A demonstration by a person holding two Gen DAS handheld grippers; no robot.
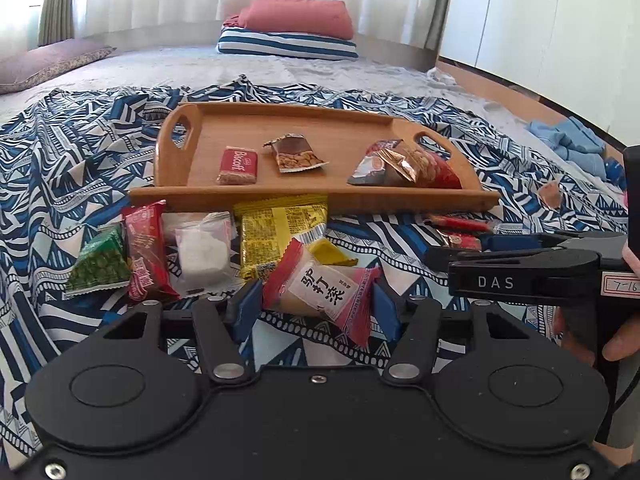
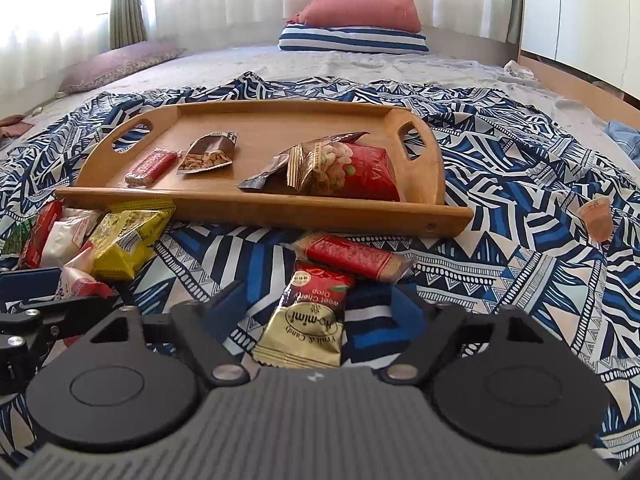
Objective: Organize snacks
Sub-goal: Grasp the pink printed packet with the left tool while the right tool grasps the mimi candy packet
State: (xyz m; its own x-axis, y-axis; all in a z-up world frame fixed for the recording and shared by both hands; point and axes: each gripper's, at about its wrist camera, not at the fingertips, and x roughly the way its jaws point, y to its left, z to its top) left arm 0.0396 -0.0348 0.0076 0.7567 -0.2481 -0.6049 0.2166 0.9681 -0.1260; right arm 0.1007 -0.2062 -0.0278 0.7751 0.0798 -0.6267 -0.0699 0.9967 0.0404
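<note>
A: In the left view, the left gripper [image 1: 316, 308] straddles the pink packet [image 1: 326, 290] at lower centre, jaws apart, not yet clamped.

B: Right view: the right gripper [image 2: 316, 312] gapes around the candy packet [image 2: 308, 326]. Both must close, then lift to the tray [image 2: 256, 208] at centre.

Grey bed [image 1: 168, 64], patterned blue cloth [image 1: 60, 184] spread over it, stacked pillows [image 1: 288, 36] far end, purple cushion [image 1: 48, 62] at left

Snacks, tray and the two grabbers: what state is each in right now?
Left gripper: open around the pink packet.
Right gripper: open around the candy packet.
Tray: flat on the cloth, holding some snacks.
Biscuit packet: sealed, in the tray.
Yellow packet: outside the tray.
</note>
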